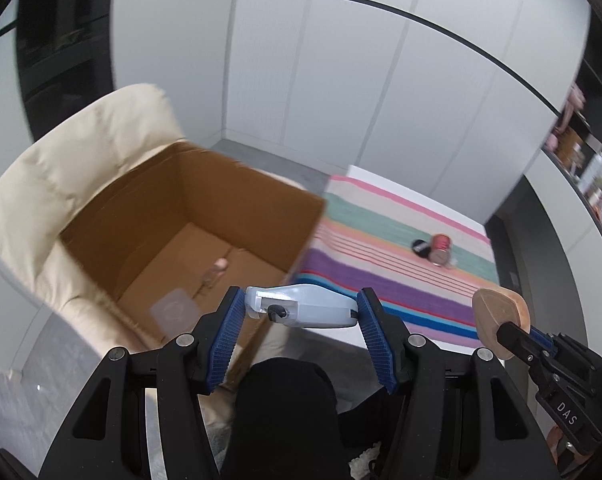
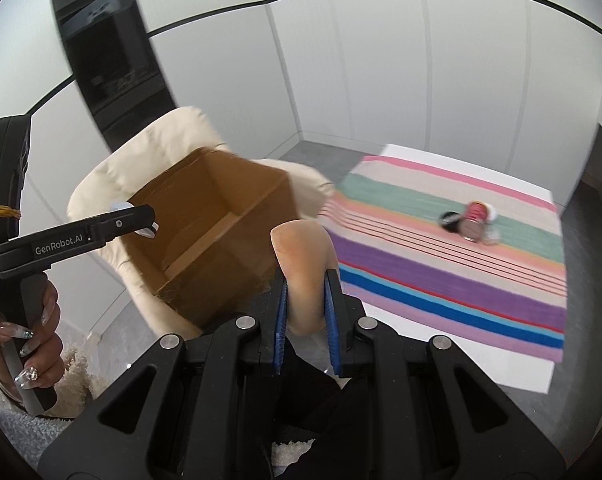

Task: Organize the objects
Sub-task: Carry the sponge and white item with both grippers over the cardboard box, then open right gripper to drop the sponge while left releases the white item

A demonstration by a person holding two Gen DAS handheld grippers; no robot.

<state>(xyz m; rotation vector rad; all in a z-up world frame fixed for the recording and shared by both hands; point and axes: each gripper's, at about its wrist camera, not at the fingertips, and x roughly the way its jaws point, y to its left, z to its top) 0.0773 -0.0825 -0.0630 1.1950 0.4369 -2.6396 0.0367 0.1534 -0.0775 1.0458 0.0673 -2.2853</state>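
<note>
My left gripper [image 1: 301, 312] is shut on a pale grey plastic tool [image 1: 301, 306], held crosswise between the blue pads just over the near rim of an open cardboard box [image 1: 189, 216]. The box sits on a cream armchair [image 1: 81, 152] and holds a small pinkish item [image 1: 217, 272] and a clear lid [image 1: 173, 312]. My right gripper [image 2: 305, 292] is shut on a tan wooden piece [image 2: 301, 252], to the right of the box [image 2: 217, 216]. The right gripper and its wooden piece show in the left wrist view [image 1: 501, 316]. The left gripper shows in the right wrist view [image 2: 141, 220].
A striped cloth [image 2: 453, 264] covers a low white table to the right, with a small cluster of a red can and dark round items [image 2: 469, 224] on it. White wall panels stand behind. A fluffy rug [image 2: 73, 368] lies on the floor below.
</note>
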